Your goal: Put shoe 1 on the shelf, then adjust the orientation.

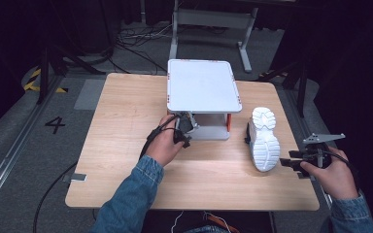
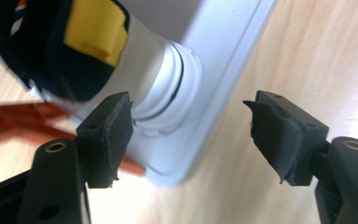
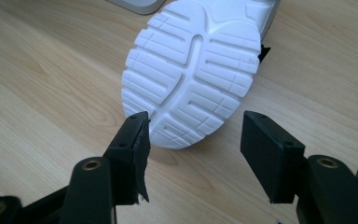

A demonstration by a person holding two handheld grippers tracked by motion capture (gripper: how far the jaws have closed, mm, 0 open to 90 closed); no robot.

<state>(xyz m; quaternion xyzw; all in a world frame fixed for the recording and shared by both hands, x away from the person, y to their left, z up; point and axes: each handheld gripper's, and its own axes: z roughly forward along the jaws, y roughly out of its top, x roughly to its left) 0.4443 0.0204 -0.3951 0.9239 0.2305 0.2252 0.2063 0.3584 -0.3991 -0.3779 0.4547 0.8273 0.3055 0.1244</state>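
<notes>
The right claw [image 1: 291,162] hovers at the desk's [image 1: 126,121] near right edge, right of the white rack [image 1: 201,85] and closer to the person than it. Its jaws are spread with nothing pinched. Just ahead of them lies the loose shoe [image 1: 264,141], on its side with the white ribbed sole [image 3: 191,65] turned toward the claw, close beside the rack's right leg. The sole is broad and rounded, so a pinch across its toe end would likely slip off the tread, or push the shoe along the desk into the rack. Taking it by the edge of the upper looks safer, but the upper faces away here.

Further in, the left claw [image 1: 187,131] sits at the rack's front left corner, at the level of its lower shelf [image 2: 223,70]. Its jaws are spread too, gripping nothing, with one pad just beside the white heel of the shelved shoe [image 2: 88,46]. That dark shoe with its yellow tab [image 2: 95,28] rests on the lower shelf, heel outward near the corner. Whether the heel overhangs the edge I cannot tell. The risk here is in backing out: a pad catching the heel or tab could drag the shoe off the shelf, and a knock against the orange post could shift the light rack.
</notes>
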